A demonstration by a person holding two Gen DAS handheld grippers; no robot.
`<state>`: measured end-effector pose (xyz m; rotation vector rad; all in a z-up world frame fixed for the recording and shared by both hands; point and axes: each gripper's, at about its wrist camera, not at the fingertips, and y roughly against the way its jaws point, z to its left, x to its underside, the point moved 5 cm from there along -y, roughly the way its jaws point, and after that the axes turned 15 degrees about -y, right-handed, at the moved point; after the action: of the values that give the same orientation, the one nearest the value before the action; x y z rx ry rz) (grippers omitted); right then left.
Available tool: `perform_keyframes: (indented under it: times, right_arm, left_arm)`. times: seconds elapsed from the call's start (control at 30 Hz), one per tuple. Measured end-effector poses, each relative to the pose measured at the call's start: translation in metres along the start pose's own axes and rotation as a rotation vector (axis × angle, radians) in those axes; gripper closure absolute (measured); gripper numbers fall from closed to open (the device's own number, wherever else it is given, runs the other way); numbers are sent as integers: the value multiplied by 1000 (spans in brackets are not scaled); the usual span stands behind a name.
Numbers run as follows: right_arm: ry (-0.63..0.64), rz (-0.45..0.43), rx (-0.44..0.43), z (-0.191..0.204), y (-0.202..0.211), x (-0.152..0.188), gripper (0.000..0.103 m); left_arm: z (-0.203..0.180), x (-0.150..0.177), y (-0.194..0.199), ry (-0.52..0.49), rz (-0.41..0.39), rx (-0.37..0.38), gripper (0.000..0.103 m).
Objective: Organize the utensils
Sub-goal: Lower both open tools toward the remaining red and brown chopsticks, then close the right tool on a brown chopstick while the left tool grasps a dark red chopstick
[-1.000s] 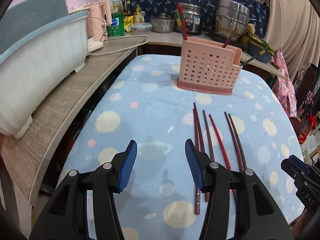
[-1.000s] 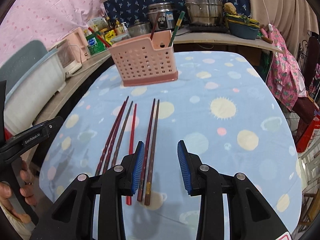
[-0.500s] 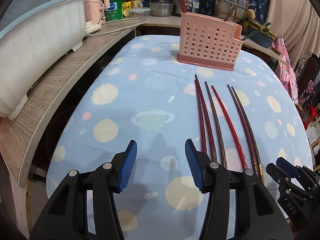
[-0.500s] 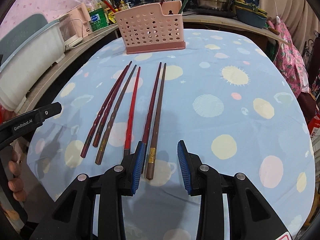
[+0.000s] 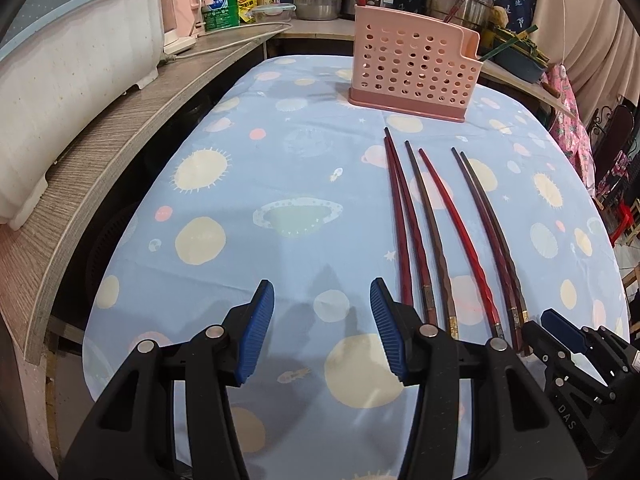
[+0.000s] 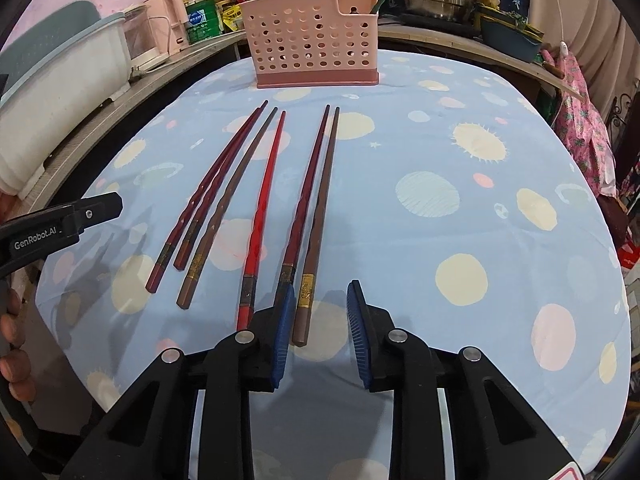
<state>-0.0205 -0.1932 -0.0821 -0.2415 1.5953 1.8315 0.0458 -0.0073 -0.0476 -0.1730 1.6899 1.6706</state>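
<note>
Nearest the cameras, the left gripper [image 5: 322, 304] hangs with its blue pads spread wide and nothing between them, just left of the six long dark-red and brown chopsticks [image 6: 262, 204]. The right gripper [image 6: 320, 306] is also parted, the butt of the rightmost brown chopstick [image 6: 318, 216] lying between its fingertips. The chopsticks lie side by side on the blue planet-print tablecloth [image 6: 440, 152], long axes running away, thin tips pointing toward the pink perforated plastic utensil holder [image 6: 316, 50] beyond them.
</note>
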Motion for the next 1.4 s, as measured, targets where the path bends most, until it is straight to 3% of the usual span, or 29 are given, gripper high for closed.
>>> perform_keyframes:
  times: [0.2, 0.4, 0.9, 1.13, 1.4]
  right_arm:
    - [-2, -1, 11, -3, -2, 2, 82]
    - [-27, -8, 20, -12, -3, -2, 96]
    - [-75, -20, 32, -29, -2, -7, 96]
    - [-76, -19, 30, -29, -1, -7, 96]
    - [-76, -20, 30, -29, -1, -7, 96]
  left_arm:
    - [-2, 3, -1, 0, 9, 4, 51]
    - [-7, 6, -2, -4, 11, 5, 45]
    - [-35, 12, -5, -46, 31, 64, 40]
    - [-40, 17, -16, -60, 57, 57, 41]
    - [-38, 23, -26, -59, 80, 46, 48]
